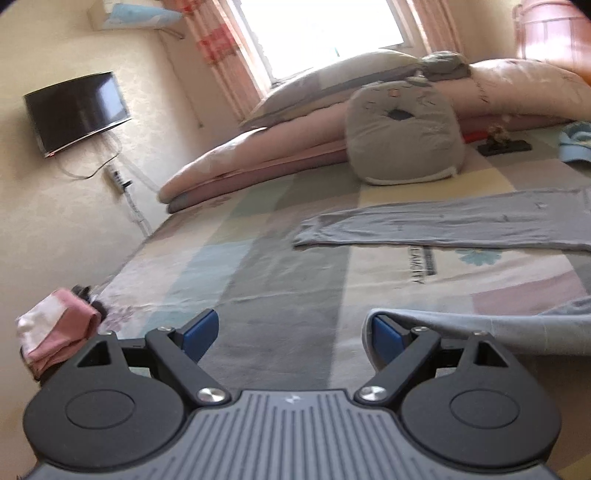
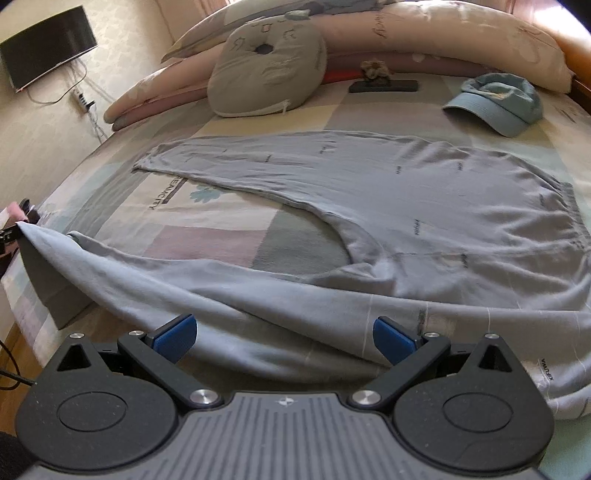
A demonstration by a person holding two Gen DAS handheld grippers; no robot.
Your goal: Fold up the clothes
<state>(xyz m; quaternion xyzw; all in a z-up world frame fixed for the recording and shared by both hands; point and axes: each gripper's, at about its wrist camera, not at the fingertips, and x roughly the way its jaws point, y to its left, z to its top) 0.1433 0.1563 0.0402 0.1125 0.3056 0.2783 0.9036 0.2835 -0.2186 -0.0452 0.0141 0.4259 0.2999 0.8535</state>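
Note:
Grey trousers lie spread on the patchwork bedsheet. The far leg lies flat. The near leg is raised at its end, at the left edge of the right wrist view. My left gripper has its jaws wide apart. That leg's end is draped over the outside of its right finger, with nothing between the pads. My right gripper is open just above the near leg, which passes under and between its blue pads.
A grey cushion and rolled quilts line the far side of the bed. A blue cap and a dark flat object lie beyond the trousers. A pink cloth sits at the bed's left edge. A TV hangs on the wall.

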